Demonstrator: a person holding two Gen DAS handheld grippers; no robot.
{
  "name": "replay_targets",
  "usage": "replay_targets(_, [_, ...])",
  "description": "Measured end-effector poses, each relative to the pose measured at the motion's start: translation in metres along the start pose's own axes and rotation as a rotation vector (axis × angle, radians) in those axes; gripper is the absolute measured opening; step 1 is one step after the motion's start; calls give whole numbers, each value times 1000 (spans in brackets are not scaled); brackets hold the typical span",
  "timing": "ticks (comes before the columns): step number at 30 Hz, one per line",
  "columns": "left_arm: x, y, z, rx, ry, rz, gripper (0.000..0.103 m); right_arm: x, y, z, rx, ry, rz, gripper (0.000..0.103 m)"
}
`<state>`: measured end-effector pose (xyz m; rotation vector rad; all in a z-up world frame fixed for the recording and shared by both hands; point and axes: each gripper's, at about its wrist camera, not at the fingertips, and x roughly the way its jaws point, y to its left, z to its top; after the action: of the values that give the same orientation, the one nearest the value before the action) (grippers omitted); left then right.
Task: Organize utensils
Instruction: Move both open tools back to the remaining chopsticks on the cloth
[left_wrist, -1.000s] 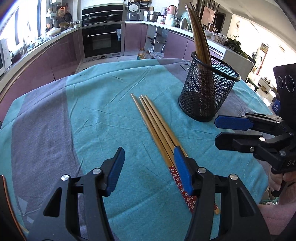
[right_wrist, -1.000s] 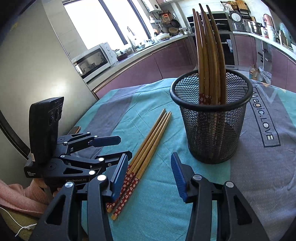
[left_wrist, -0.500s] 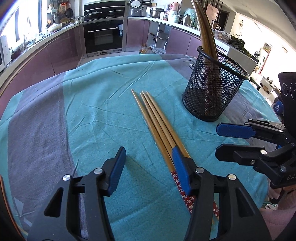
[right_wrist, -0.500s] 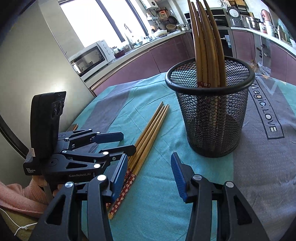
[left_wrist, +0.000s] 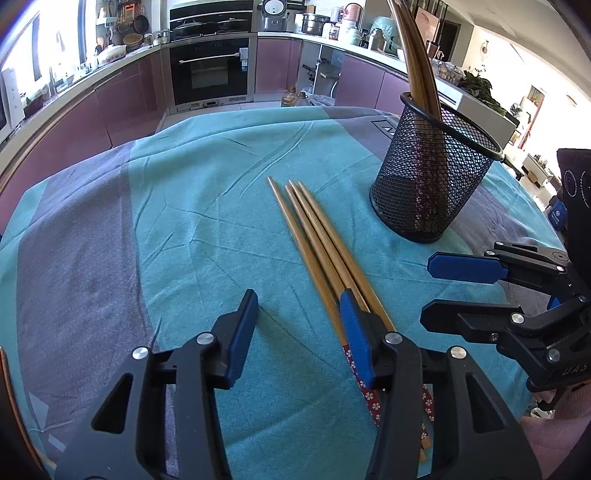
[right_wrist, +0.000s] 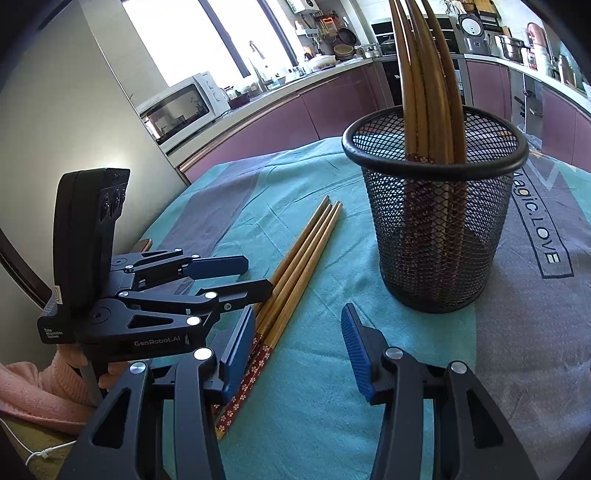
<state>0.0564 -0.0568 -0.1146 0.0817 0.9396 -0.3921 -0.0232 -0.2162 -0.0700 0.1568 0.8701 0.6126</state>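
Chopsticks (left_wrist: 325, 243), three long bamboo sticks with red flower-patterned ends, lie side by side on the teal-and-grey cloth-covered surface (left_wrist: 184, 221), just beside the black wire-mesh cup (left_wrist: 432, 184), on its window side. More brown chopsticks (right_wrist: 424, 81) already stand upright in that cup, so you seem partway through, at the pick-up step. Your left claw (left_wrist: 299, 332) is wide open and empty, low over the patterned ends, its right finger above the bundle. Your right claw (right_wrist: 299, 350) is likewise spread wide, holding nothing, near the cup's base. Next, you likely need to centre one claw across the sticks, close, then lift them into the cup.
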Motion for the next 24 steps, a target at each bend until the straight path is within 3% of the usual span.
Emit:
replay_targets(6, [0, 2, -3, -1, 1, 14, 45, 8, 8, 4, -19, 16, -32, 46])
replay_targets(16, [-2, 8, -5, -23, 9, 15, 33, 25, 15, 7, -58, 52, -94, 46])
replay_targets(24, [-1, 9, -3, -16, 12, 10, 29, 30, 21, 9, -113, 63, -168, 39])
